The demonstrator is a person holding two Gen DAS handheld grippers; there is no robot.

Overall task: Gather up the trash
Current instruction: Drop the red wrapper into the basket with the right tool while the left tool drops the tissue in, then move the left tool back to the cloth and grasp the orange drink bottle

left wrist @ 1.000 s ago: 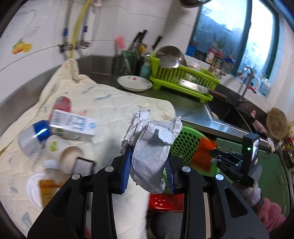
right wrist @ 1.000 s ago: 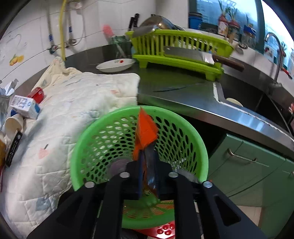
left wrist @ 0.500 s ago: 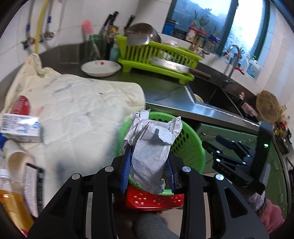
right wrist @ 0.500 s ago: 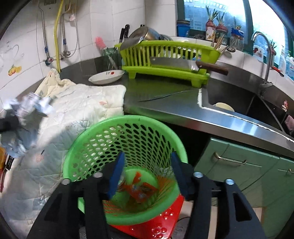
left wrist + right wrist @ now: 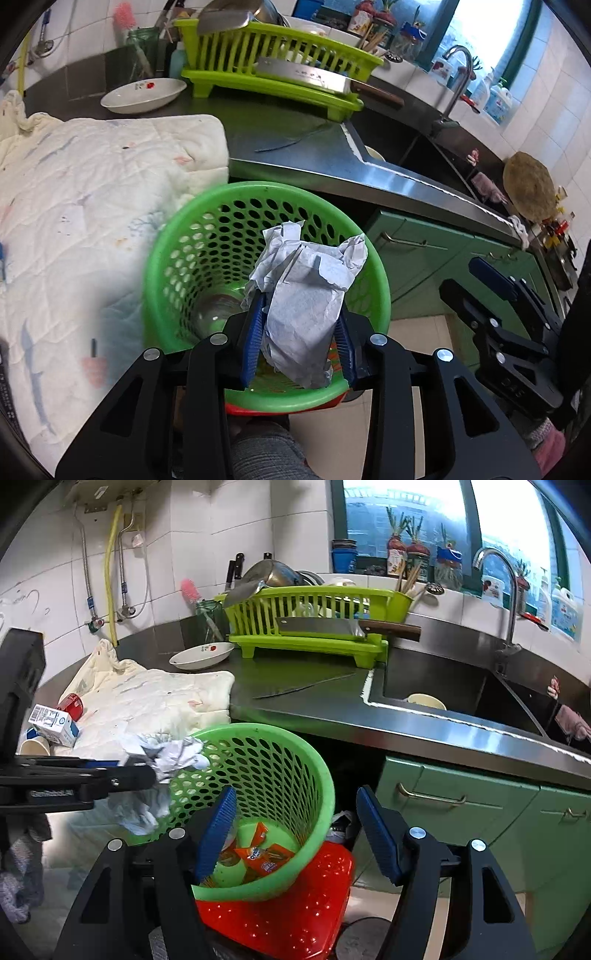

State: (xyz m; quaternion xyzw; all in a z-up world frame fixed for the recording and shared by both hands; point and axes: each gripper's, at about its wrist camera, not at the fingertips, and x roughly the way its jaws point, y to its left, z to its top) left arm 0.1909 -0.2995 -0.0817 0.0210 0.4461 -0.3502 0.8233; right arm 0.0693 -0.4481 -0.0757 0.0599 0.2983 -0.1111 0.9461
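Note:
A crumpled white paper (image 5: 306,280) is pinched between the blue pads of my left gripper (image 5: 299,306), whose jaws are starting to open. It hangs just above the mouth of the green perforated basket (image 5: 177,229). In the right wrist view the same paper (image 5: 173,753) and left gripper (image 5: 140,771) sit over the basket's (image 5: 295,753) left rim. My right gripper (image 5: 297,794) is opening with nothing between its fingers, above the basket's near side. Orange snack wrappers (image 5: 264,856) lie on the basket's bottom.
The basket stands on a red perforated stool (image 5: 295,904) by green cabinets. On the quilted cloth (image 5: 92,184) to the left lie a milk carton (image 5: 51,722), a red can (image 5: 70,701) and a paper cup (image 5: 35,744). A green dish rack (image 5: 314,616) and a sink (image 5: 443,686) are behind.
My left gripper carried the paper from over the cloth to above the basket and lower. My right gripper opened, the orange wrapper dropped into the basket, and that gripper drew back.

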